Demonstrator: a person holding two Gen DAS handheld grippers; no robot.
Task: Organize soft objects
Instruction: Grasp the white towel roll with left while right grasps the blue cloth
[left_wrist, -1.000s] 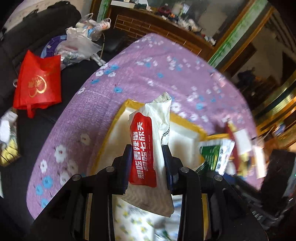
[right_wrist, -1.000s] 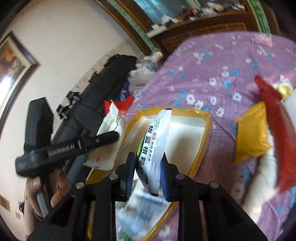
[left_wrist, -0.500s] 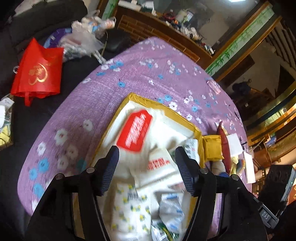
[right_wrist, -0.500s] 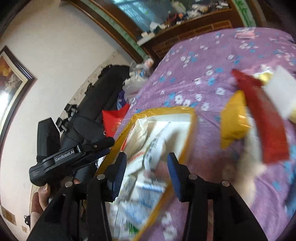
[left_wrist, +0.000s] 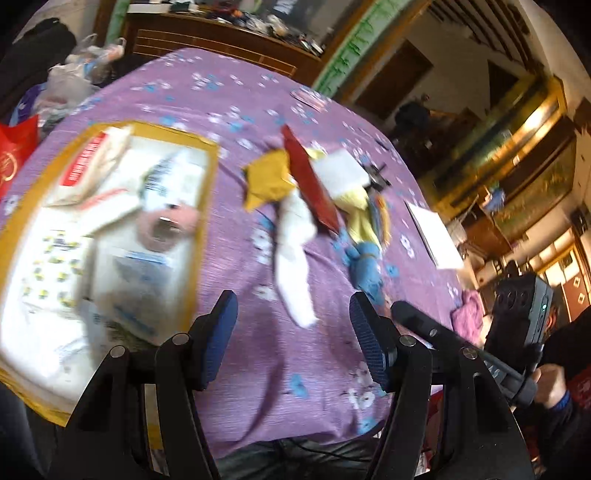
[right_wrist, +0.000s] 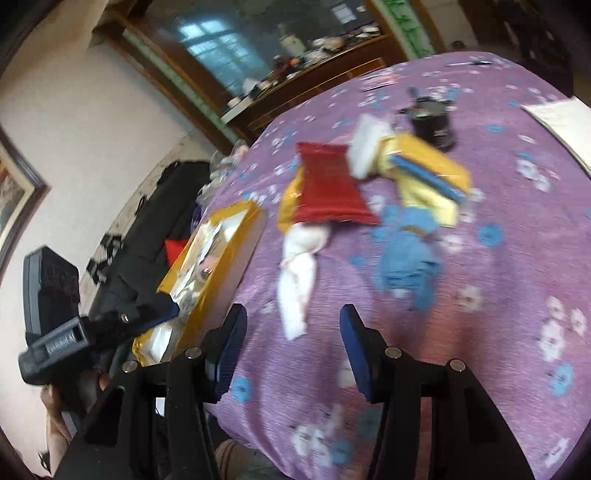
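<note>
**Soft things lie ahead of both empty hand-held grippers, white sock nearest**

Soft things wait in a loose heap on the purple flowered surface (left_wrist: 229, 92), to the right of the yellow box (left_wrist: 208, 206), which already holds several white packets. The white sock (right_wrist: 299, 280) is the nearest piece of the heap. Its long axis runs almost straight away from the cameras, with its free end pointing back toward the fingers. Beyond it lie a red pouch (right_wrist: 328, 188), a yellow pouch (left_wrist: 267, 179), a blue cloth (right_wrist: 410, 258) and a yellow pack (right_wrist: 428, 170), touching or overlapping one another.

The left hand-held gripper (left_wrist: 291, 336) has its jaws spread wide with nothing between them. The right hand-held gripper (right_wrist: 293, 343) is likewise spread and empty. Both hover above the surface, short of the heap.

Judging by the views, the sock's near end sits just ahead of either one and roughly centred between its fingers. The right one looks marginally better lined up with the sock's length, while the left stands closer to the box.
</note>
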